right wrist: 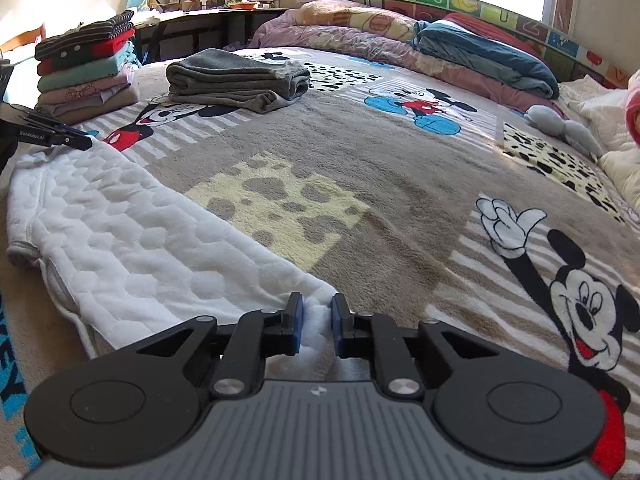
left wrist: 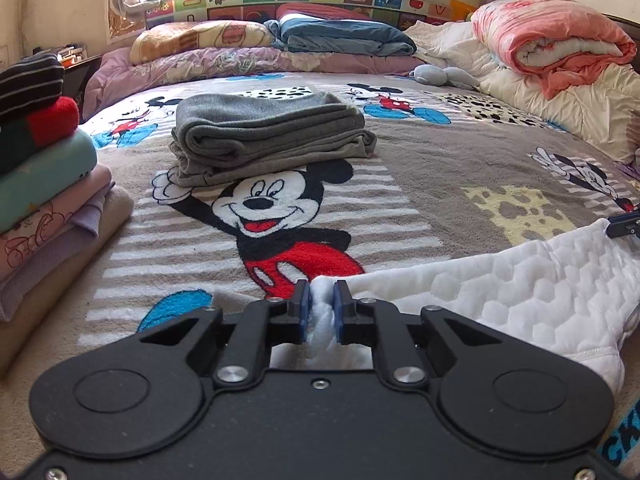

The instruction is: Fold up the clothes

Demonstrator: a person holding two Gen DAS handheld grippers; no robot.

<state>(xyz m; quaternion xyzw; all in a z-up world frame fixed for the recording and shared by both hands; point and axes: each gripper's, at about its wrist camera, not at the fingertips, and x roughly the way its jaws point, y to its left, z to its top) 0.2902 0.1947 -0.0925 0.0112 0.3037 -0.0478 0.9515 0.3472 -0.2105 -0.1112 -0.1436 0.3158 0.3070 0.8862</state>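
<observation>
A white quilted garment (left wrist: 536, 300) (right wrist: 132, 240) lies stretched across the near part of the bed. My left gripper (left wrist: 323, 298) is shut on one bunched corner of it. The opposite corner is pinched in my right gripper (right wrist: 317, 316), which is also shut. The right gripper's tip (left wrist: 624, 226) shows at the far right edge of the left wrist view, and the left gripper (right wrist: 80, 142) shows at the left of the right wrist view. A folded grey garment (left wrist: 268, 136) (right wrist: 236, 80) rests farther back on the cartoon-mouse blanket (left wrist: 400, 168).
A stack of folded clothes (left wrist: 44, 184) (right wrist: 88, 68) stands at the bed's left edge. Pillows and folded quilts (left wrist: 340, 36) line the headboard, with a pink comforter (left wrist: 560, 44) at the right. A small grey soft toy (right wrist: 560, 124) lies nearby. A desk (right wrist: 208, 12) stands beyond the bed.
</observation>
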